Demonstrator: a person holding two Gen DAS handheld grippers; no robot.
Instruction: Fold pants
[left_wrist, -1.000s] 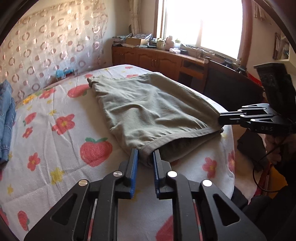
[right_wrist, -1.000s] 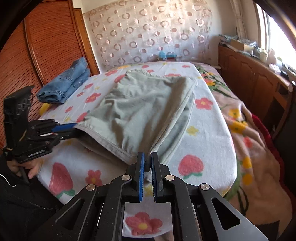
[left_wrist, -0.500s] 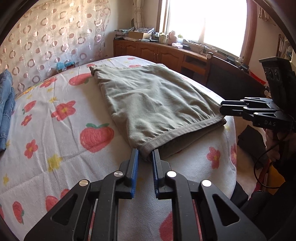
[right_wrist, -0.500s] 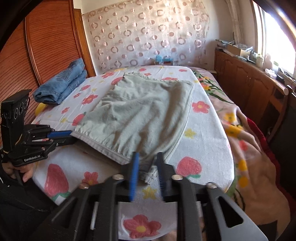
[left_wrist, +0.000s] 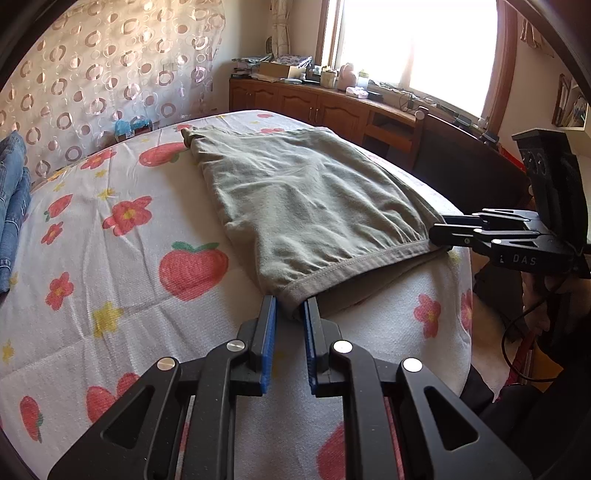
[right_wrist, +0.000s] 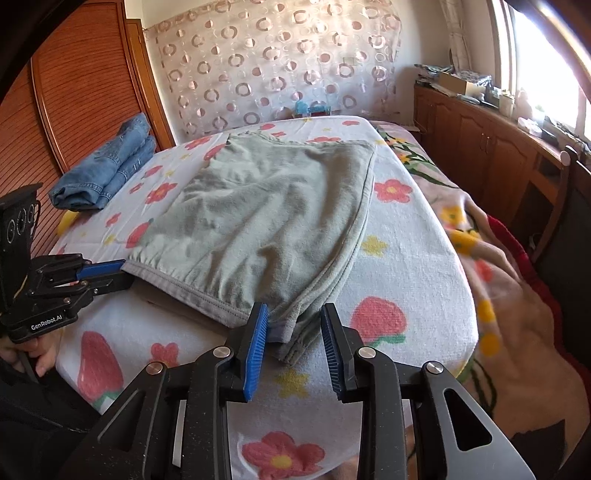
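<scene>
Grey-green pants (left_wrist: 303, 199) lie folded flat on the flowered bed sheet (left_wrist: 110, 266), waistband toward me. They also show in the right wrist view (right_wrist: 266, 214). My left gripper (left_wrist: 290, 308) has its blue pads close around the near waistband corner, still pinching the cloth. My right gripper (right_wrist: 293, 325) stands open, its pads apart on either side of the other waistband corner, which rests on the sheet. Each gripper shows in the other's view: the right one (left_wrist: 443, 230), the left one (right_wrist: 114, 273).
Folded blue jeans (right_wrist: 107, 170) lie at the bed's far left by a wooden headboard (right_wrist: 74, 96). A wooden sideboard (right_wrist: 480, 147) with clutter runs under the window. A floral blanket (right_wrist: 498, 295) hangs off the bed's right side.
The pants were lowered flat onto the bed. My right gripper, shut on the waistband corner a second ago, has opened and let it go. The left gripper's jaws have widened slightly.
</scene>
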